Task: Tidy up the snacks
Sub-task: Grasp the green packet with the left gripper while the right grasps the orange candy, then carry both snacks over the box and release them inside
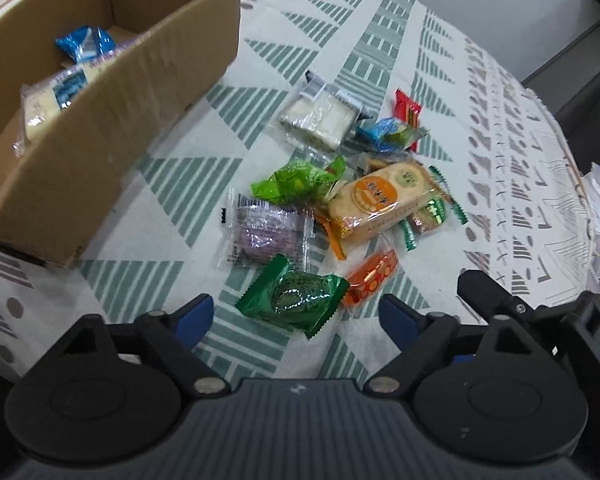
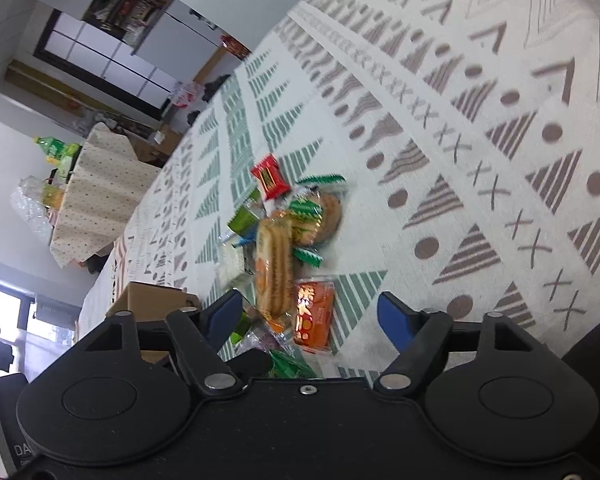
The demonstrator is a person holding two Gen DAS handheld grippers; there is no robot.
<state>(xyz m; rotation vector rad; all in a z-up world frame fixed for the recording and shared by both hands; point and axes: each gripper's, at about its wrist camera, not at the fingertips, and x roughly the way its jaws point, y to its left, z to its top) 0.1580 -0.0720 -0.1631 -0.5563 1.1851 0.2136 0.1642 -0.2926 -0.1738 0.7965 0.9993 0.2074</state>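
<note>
A pile of wrapped snacks lies on the patterned tablecloth (image 1: 340, 32). My left gripper (image 1: 296, 312) stands open just above a dark green foil packet (image 1: 296, 300), which sits between its blue pads without touching them. Beyond it lie a purple cake packet (image 1: 266, 228), an orange packet (image 1: 370, 278) and a long cracker pack (image 1: 384, 200). My right gripper (image 2: 310, 308) is open over the same orange packet (image 2: 314, 314), beside the cracker pack (image 2: 274, 268). A cardboard box (image 1: 112, 120) at the left holds a blue packet (image 1: 86, 42) and a pale cake packet (image 1: 52, 100).
Further back in the pile are a white cake packet (image 1: 320, 118), a blue wrapper (image 1: 384, 132) and a red packet (image 1: 408, 108). The table's edge curves down the right side. A second cloth-covered table (image 2: 100, 184) with bottles stands behind.
</note>
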